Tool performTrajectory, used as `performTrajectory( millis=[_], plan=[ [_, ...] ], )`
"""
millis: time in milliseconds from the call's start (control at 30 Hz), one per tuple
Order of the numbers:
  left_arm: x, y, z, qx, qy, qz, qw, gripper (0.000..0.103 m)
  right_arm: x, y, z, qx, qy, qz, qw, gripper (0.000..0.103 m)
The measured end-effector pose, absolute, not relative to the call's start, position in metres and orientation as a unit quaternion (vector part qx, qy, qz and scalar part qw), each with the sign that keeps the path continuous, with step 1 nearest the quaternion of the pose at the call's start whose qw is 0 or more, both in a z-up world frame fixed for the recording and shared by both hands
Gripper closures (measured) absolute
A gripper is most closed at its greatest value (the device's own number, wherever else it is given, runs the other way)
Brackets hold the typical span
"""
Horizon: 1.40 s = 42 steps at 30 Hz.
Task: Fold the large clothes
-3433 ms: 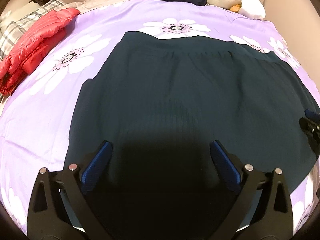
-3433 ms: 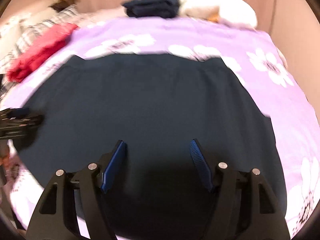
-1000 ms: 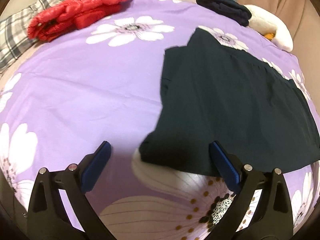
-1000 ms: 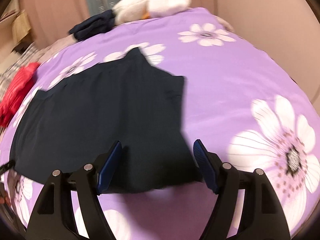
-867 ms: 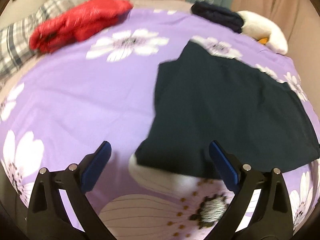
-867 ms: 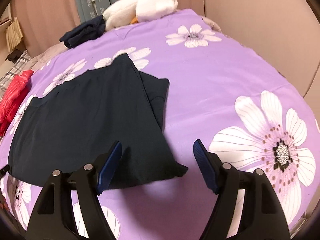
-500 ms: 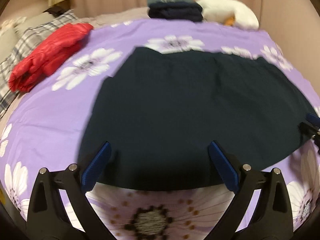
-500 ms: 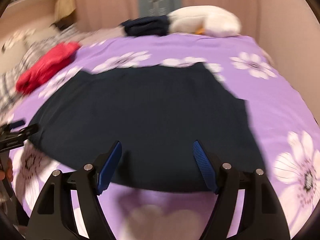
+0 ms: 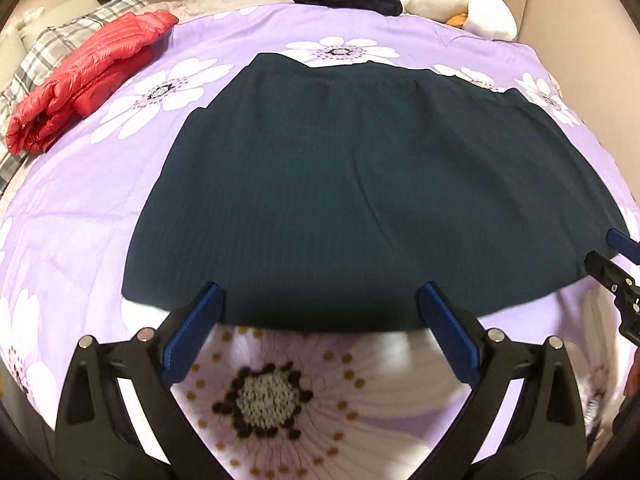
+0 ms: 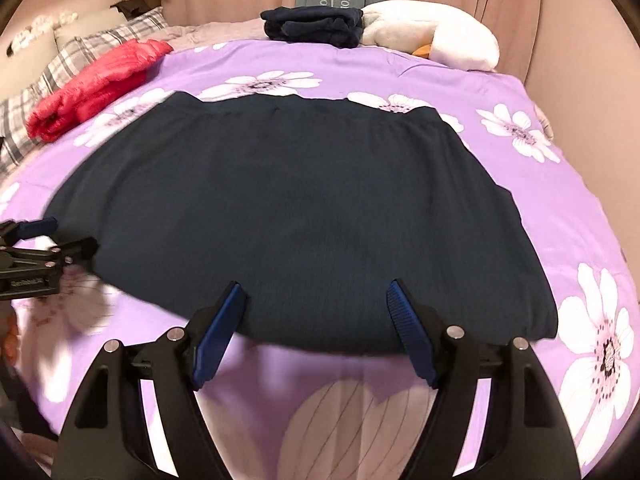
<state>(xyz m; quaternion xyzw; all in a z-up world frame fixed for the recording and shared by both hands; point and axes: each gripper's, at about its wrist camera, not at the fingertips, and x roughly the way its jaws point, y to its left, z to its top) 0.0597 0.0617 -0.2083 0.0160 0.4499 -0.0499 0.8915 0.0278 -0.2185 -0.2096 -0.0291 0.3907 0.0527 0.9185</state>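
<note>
A: Left to right? Red jacket [image 9: 86,76] at 10 o'clock on the bed [image 9: 100,200].
B: Dark garment [image 9: 360,192] flat mid-bed, 12 o'clock of both. Left tongs [image 9: 320,320] wide, empty. Right tongs [image 10: 316,312] wide, empty.

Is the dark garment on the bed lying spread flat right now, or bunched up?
Spread flat. The dark garment lies smooth on the purple bedspread, edges outlined, no bunching; whether it is already doubled over, I cannot tell.
</note>
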Motion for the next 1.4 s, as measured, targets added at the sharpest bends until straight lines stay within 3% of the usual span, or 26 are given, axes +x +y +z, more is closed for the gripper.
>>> performTrajectory(
  millis=[200,433,733,1133,1400],
  plan=[
    [0.047,0.057,-0.180,0.028,0.452,-0.042,0.891,0.002,0.020,-0.212,-0.181,-0.024,0.401,0.061,0.914,0.020],
    [0.029,0.052,-0.138,0.024,0.434,-0.048,0.899,0.002,0.012,-0.210,-0.154,-0.011,0.411,0.055,0.910,0.001],
    [0.014,0.046,-0.073,0.037,0.396,-0.029,0.917,0.002,0.002,-0.209,-0.106,-0.022,0.391,0.032,0.920,0.001],
    [-0.007,0.039,0.021,0.033,0.332,-0.038,0.942,0.002,-0.020,-0.214,-0.010,-0.019,0.300,0.010,0.954,0.001],
    [-0.013,0.036,0.016,0.023,0.338,-0.031,0.940,0.002,-0.031,-0.216,-0.005,0.003,0.296,0.010,0.955,0.001]
  ],
)
